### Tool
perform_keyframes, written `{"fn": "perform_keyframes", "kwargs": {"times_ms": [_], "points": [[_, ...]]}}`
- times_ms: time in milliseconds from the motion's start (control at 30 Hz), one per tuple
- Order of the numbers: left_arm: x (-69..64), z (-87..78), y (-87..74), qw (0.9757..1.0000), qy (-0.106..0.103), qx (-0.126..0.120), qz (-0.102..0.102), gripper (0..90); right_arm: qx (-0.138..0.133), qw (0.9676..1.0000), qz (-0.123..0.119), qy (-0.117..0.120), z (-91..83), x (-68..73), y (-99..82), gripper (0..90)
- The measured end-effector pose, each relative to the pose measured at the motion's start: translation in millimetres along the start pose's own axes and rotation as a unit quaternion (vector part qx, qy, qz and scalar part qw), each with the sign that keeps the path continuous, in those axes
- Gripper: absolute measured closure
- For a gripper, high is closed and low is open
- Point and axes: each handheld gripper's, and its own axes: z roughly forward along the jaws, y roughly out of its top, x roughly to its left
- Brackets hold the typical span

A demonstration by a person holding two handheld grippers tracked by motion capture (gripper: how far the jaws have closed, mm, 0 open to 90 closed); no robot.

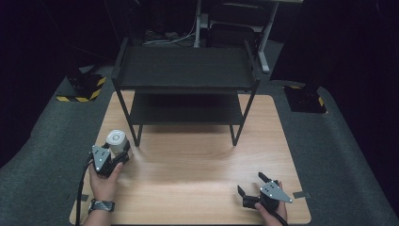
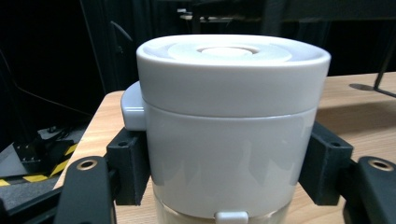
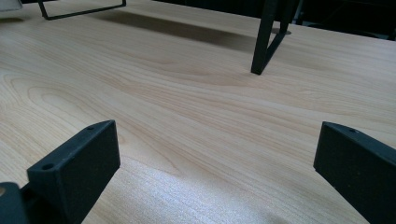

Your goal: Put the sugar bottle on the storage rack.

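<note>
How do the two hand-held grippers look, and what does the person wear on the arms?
Both the left gripper and the right gripper are black, with two blocky jaws showing screw holes, and each carries a grey three-cornered plate with small holes. A black cable trails from each. The left wrist bears a dark wristwatch. No sleeves are visible.

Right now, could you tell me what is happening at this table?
A person is working at a wooden table with a gripper in each hand. The left gripper is closed around a white lidded canister near the table's left edge, just in front of the left leg of a black two-tier shelf. The canister looks upright. The right gripper rests open near the front right corner, holding nothing. Both shelf tiers look bare.
</note>
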Motion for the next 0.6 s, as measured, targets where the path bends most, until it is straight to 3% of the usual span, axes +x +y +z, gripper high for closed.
{"fn": "perform_keyframes", "kwargs": {"times_ms": [600], "points": [[-31.0, -17.9, 25.6, 0.9995, -0.028, -0.016, 0.0, 30.9, -0.001, 1.0, 0.0, 0.005, -0.3, -2.1, -0.5, 0.1]]}}
